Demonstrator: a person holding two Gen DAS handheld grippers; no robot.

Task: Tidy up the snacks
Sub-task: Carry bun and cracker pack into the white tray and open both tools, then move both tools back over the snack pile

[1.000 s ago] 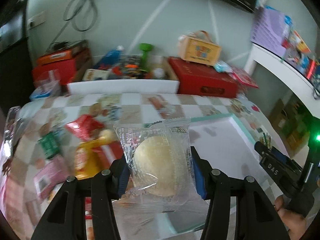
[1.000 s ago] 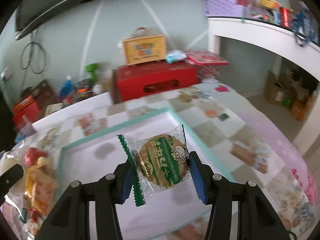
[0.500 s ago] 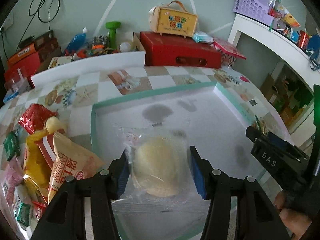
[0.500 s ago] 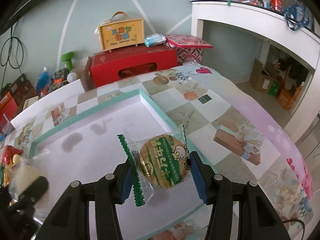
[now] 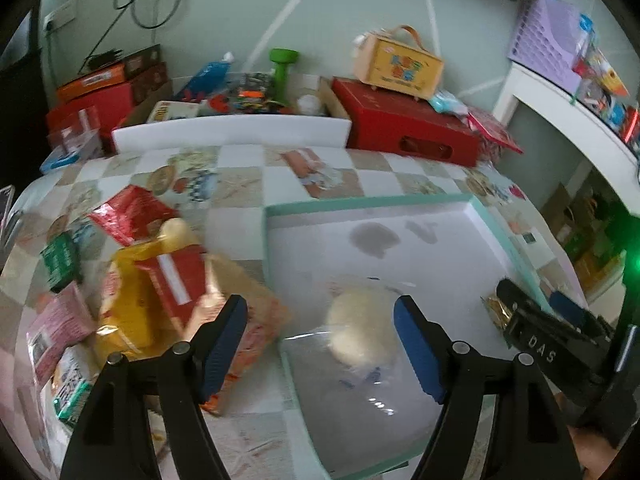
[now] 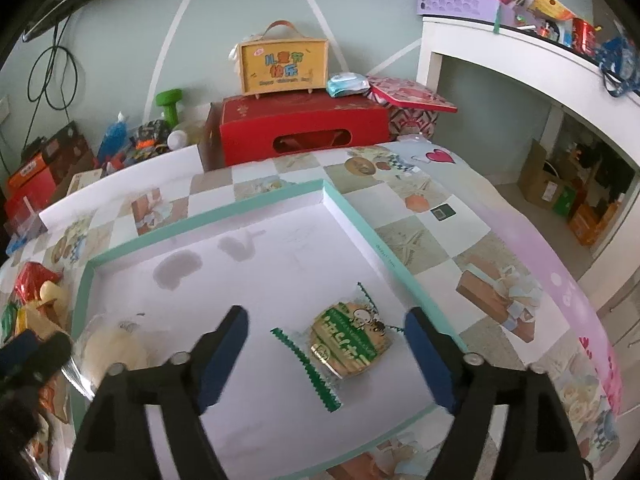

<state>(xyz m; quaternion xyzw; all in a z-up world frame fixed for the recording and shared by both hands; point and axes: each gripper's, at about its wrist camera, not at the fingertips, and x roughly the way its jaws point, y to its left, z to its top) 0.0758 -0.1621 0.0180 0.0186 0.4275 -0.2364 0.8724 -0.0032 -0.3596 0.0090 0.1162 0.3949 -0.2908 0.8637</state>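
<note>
Snack pile (image 5: 132, 304) sits left of the left gripper (image 5: 320, 344), on the checked desk (image 5: 240, 184), outside the teal-rimmed box (image 5: 360, 202): unsorted stock, likely waiting its turn. Left gripper jaws are opening, pads clear of the clear-wrapped bun (image 5: 360, 330), which lies between them on the box floor at its near-left corner; wrapper looks to overlap the rim, blurred. A second ago the bun was clamped between these pads above the desk; now released. Right gripper (image 6: 328, 354) jaws are opening too, standing wide apart; the green-wrapped biscuit (image 6: 348, 344) lies flat between them, nearer the right pad, touching neither. A second ago it was pinched upright over the box; now it rests on the floor near the right wall. Both items are set side by side, apart, judged so the box fills in a tidy row.
</note>
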